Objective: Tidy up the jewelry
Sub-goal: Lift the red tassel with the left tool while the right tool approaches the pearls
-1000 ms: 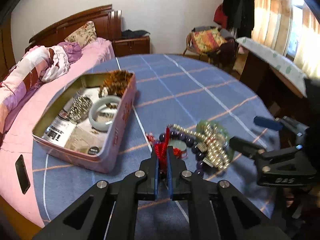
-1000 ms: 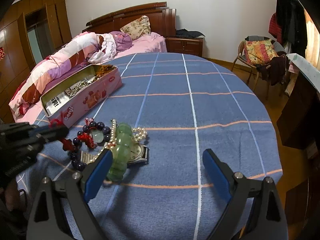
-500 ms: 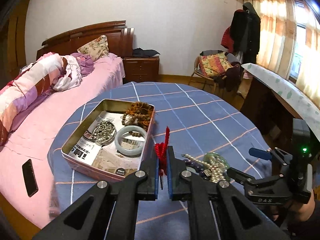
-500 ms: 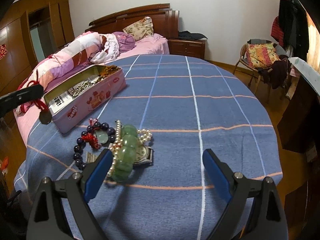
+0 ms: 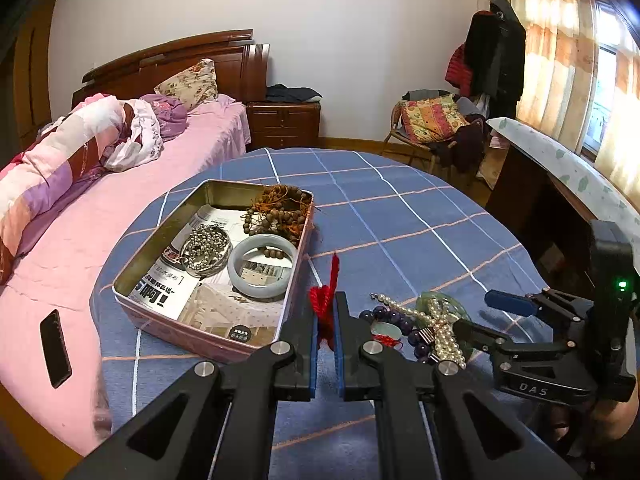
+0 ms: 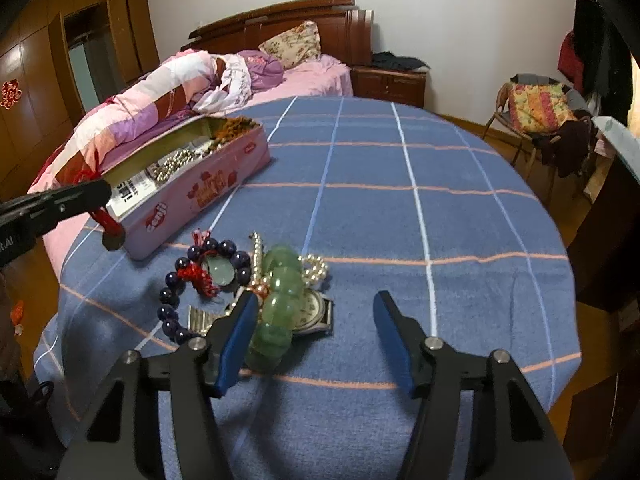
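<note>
Left wrist view: your left gripper (image 5: 325, 322) is clamped tight on a red cord (image 5: 326, 300), just beside the near corner of the open tin (image 5: 140, 264). Inside the tin lie a pale bangle (image 5: 262, 266), a silver bead coil (image 5: 205, 247) and brown beads (image 5: 280, 210).

Right wrist view: your right gripper (image 6: 316, 338) has just been narrowing, and its jaws stand about half apart with nothing pressed between them. Its left pad sits just beside the green bead bracelet (image 6: 278, 300), which rests in a pile with pearls (image 6: 316, 268), a watch (image 6: 312, 312) and dark beads (image 6: 176, 308) on the blue tablecloth (image 6: 400, 220). A small pendant (image 6: 113, 240) hangs from the red cord, beside the tin's wall.
</note>
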`<state>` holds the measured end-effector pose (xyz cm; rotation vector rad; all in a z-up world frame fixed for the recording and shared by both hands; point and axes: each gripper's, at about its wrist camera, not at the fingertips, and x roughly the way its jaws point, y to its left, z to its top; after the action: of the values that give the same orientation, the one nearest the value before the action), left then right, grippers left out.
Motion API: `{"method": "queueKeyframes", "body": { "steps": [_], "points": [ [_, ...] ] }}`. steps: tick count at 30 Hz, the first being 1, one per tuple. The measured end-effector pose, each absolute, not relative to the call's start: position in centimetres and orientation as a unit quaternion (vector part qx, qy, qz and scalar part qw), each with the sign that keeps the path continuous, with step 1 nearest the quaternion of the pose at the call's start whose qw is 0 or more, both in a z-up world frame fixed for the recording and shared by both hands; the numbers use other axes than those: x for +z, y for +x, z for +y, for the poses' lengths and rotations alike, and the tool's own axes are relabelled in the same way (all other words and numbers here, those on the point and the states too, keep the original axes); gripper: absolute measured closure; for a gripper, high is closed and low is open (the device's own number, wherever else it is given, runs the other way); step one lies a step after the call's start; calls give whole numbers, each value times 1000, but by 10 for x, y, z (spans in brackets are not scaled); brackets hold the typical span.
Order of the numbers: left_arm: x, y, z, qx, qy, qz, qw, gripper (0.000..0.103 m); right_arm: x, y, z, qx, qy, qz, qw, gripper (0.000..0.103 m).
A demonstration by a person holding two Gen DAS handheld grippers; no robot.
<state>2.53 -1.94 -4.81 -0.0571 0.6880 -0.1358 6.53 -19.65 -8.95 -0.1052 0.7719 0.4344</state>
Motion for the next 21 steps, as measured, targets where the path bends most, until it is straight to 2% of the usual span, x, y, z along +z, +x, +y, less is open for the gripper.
{"method": "queueKeyframes", "body": {
  "steps": [4,11,15,17,21],
  "points": [
    [-47,24,-18,-59,-25,334,940,98,-80,56,-183,224,-69,359,903,40],
    [-48,25,-12,-53,-31,335,940,98,-89,50,-151,252,-107,367,889,54],
    [-49,26,-10,-53,-35,337,939,98,-93,54,-152,242,-104,376,888,56],
    [-50,26,-10,-53,-35,338,939,98,-92,55,-155,236,-103,377,890,61],
    [-50,26,-11,-53,-35,338,939,98,-93,56,-159,224,-107,381,891,65]
  ]
}}
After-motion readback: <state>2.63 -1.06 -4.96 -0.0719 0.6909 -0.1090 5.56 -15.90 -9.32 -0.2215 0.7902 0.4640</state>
